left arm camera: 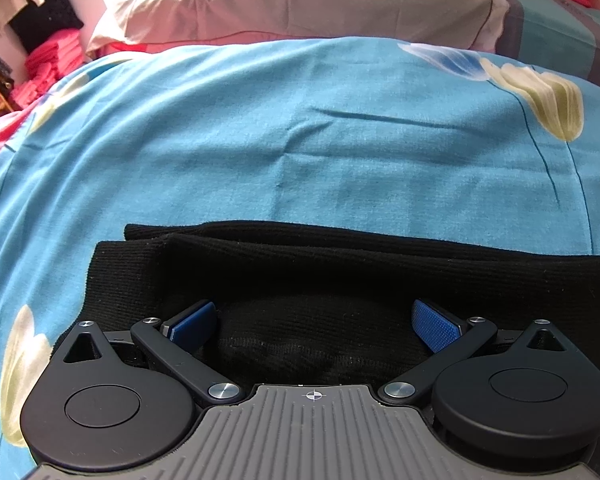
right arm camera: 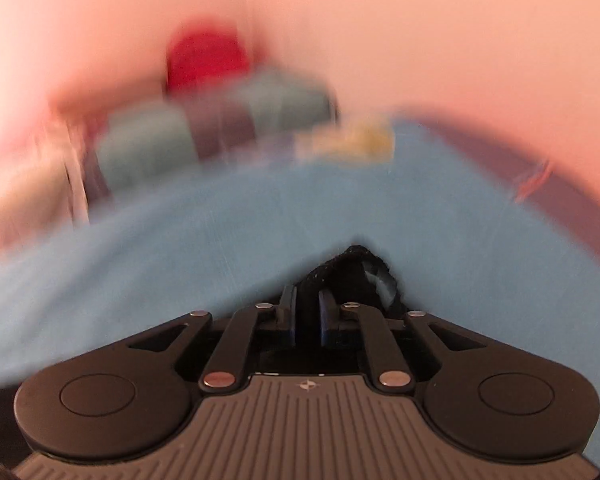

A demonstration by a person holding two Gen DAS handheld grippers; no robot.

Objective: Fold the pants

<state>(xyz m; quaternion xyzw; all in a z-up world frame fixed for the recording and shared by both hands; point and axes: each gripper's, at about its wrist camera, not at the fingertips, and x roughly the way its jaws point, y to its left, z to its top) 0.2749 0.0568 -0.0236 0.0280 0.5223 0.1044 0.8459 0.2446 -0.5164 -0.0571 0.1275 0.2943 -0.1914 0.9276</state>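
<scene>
Beyond black pants [left arm camera: 340, 264], pillow [left arm camera: 300, 4] crowns bedsheet [left arm camera: 300, 140].

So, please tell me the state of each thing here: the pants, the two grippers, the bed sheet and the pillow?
Pants: lying in layers on the sheet.
Left gripper: open over the pants.
Right gripper: shut on the pants.
Sheet: spread, lightly creased.
Pillow: lying flat.

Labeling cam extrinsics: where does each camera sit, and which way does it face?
Left wrist: on left gripper, low over black pants, facing across blue bedsheet to a pillow; open blue-padded fingers show.
Right wrist: on right gripper, motion-blurred, facing across the bed; fingers nearly closed on black fabric.
Shared: pants, bedsheet.
</scene>
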